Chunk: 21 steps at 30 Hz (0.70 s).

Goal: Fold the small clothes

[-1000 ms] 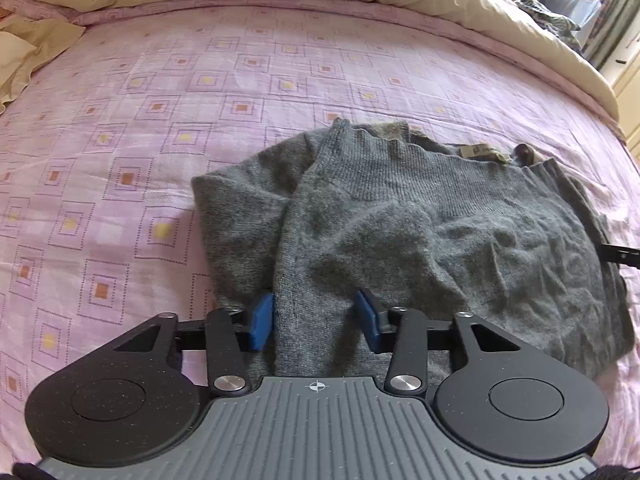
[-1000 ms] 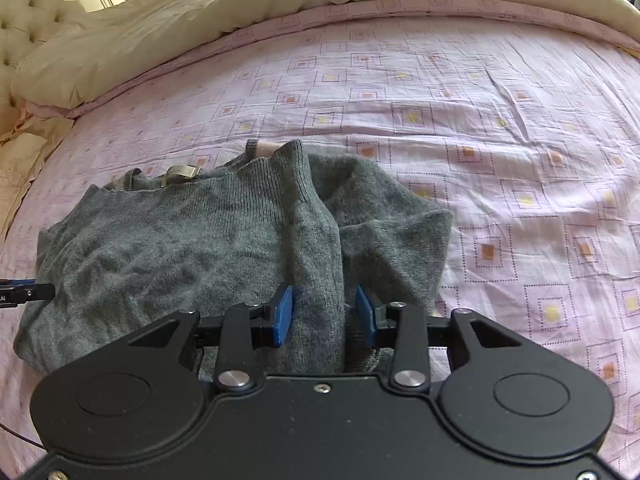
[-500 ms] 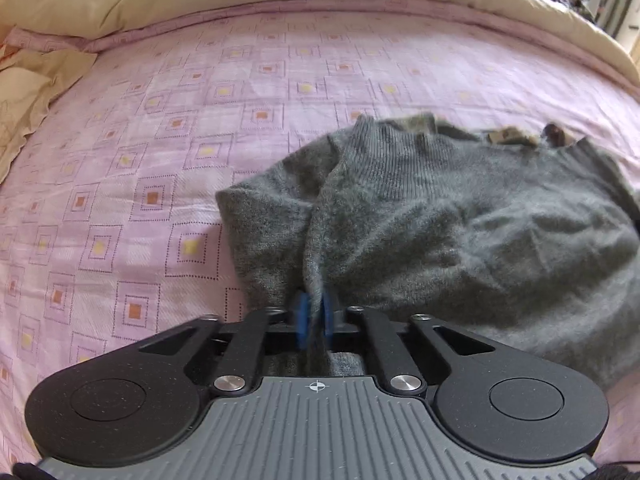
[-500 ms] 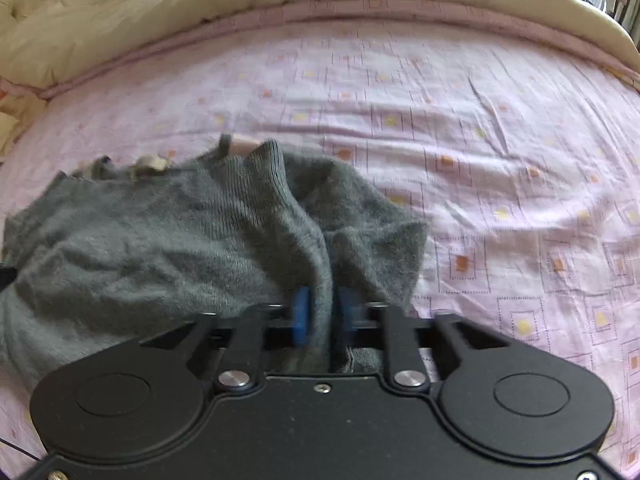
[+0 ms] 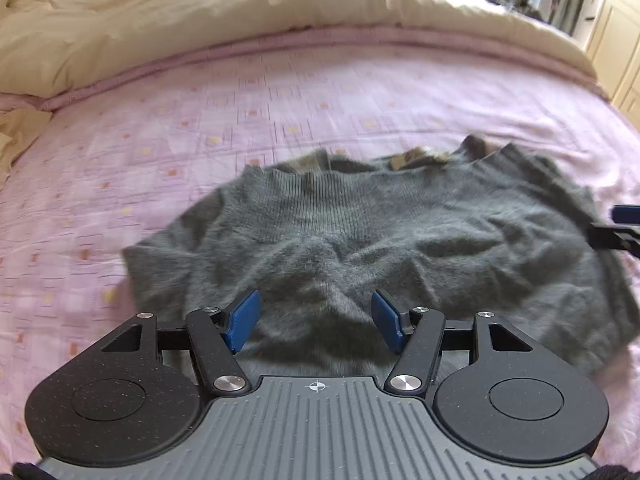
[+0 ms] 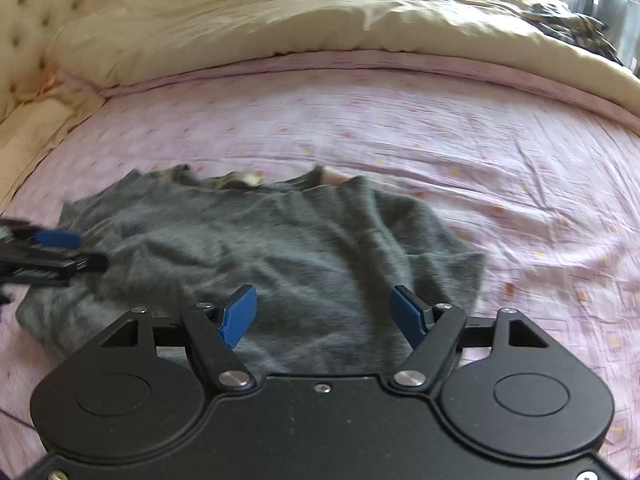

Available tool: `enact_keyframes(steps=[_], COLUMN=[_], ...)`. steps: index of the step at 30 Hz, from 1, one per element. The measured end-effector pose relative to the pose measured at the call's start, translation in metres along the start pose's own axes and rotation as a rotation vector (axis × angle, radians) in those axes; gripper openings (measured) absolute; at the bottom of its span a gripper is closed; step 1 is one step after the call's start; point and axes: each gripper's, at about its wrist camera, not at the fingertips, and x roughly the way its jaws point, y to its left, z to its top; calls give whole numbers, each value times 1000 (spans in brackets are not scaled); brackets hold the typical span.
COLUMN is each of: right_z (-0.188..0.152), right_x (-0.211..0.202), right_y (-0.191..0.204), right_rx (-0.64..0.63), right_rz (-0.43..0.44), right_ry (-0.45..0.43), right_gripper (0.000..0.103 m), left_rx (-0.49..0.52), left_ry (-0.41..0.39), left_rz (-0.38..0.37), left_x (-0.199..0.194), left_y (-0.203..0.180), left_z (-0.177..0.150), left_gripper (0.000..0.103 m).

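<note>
Bed surface: pink patterned sheet (image 5: pixel 280 112) covers the mattress, with a cream duvet (image 5: pixel 200 20) bunched along its far edge. A tufted headboard (image 6: pixel 28 8) shows at the upper left of the right wrist view.

Task item: grey knitted sweater (image 5: pixel 380 240) lies crumpled on the sheet, folded over on itself, ribbed edge toward the duvet. A small label or patterned patch sits at its far edge; both views are motion-blurred, so it cannot be identified.

Left gripper (image 5: pixel 316 322): jaws spread wide, blue pads (image 5: pixel 242 320) apart over the near hem, holding nothing.

Right gripper (image 6: pixel 326 316): jaws likewise spread, empty, over the sweater's near edge. Each gripper's tip shows at the side of the other's view, beside the sweater.
</note>
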Motion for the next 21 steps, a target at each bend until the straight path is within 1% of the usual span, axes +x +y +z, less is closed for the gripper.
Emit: enact_keyframes(steps=[2,4,6,7,10,13,15,16,20,21], right_z=[0,2,6,8,14,22,31,37,64,69], right_x=[3,8,17,23,44,69,86,94,118,122], right_y=[16,33,46,53,69,76,73,69,46,39], right_rx=[-52,-130,-186,-213,-280,-317,-313,-292,-173,-143], right_rz=[35,54,74,80,78,53,16,6,-44,-66], right_ry=[5,6,12,17,32,55,72,78,116,125], right_gripper=[77,77,79,82,83,83,86,90,95,95], left_rx=[-28,-65,-80,-78,-62,-60,-63,-63,-60,-57], left_ry=[33,38,42,44,45,37,34,35,45,47], left_rz=[25,37,40,38,29,26,25,25,23,24], left_x=[19,29,37,40,44,43,42,43,43,43], left_y=[3,11,17,18,19,18,18,18,18,18], left_z=[4,10,17,20,21,17,16,17,21,22], left_gripper=[60,67,69,71,76,78,78,78,79,80])
